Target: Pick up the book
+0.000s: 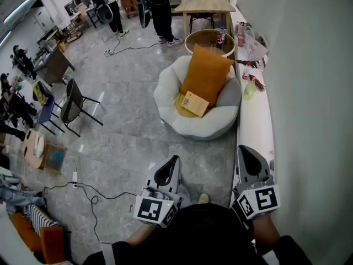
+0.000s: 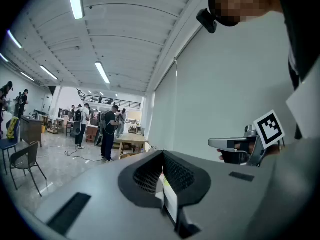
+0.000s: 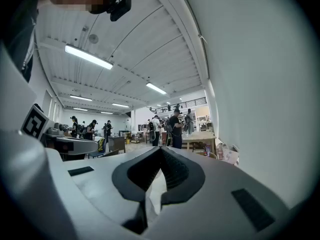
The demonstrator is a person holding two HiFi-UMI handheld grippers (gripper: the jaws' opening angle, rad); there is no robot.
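Left tongs (image 1: 170,163) and right tongs (image 1: 246,151): both closed on nothing, held low before my body, well apart from the book (image 1: 194,103). Book lies on the white chair (image 1: 187,127), leaning against the orange cushion (image 1: 207,73). Cover print too small to read. My forearms are cut off at the frame edge.

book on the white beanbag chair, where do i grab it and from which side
Probably its near lower edge, coming from the open front of the chair: the book leans back against the orange cushion, so only that edge looks exposed.
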